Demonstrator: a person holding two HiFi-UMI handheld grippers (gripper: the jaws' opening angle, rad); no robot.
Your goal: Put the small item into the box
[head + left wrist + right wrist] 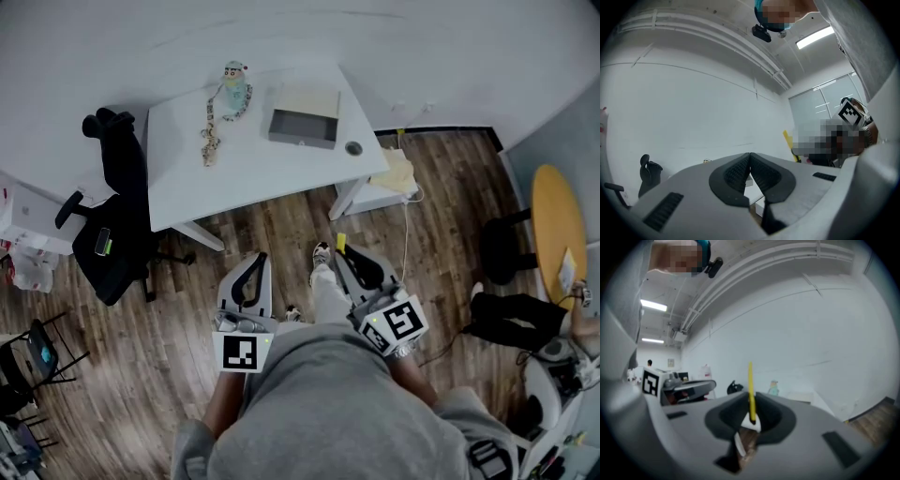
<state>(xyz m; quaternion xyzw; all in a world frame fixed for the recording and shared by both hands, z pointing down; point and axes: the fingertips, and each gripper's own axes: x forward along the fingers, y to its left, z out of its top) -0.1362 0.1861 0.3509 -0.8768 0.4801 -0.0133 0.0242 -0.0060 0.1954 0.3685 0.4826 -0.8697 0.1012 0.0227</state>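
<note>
Firmly right tongs (751, 405) pinch yellow strip (750, 379); left tongs (750, 163) closed

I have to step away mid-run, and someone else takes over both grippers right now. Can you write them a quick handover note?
Left gripper: shut, empty.
Right gripper: shut on a thin yellow strip, presumably the small item; it sticks up past the jaws.
Box: open on the white table, well ahead of both grippers, with a toy figure and a bead string to its left.
Done: strip in hand.
Left: step to the table, bring the strip over the box, lower it in, release.
</note>
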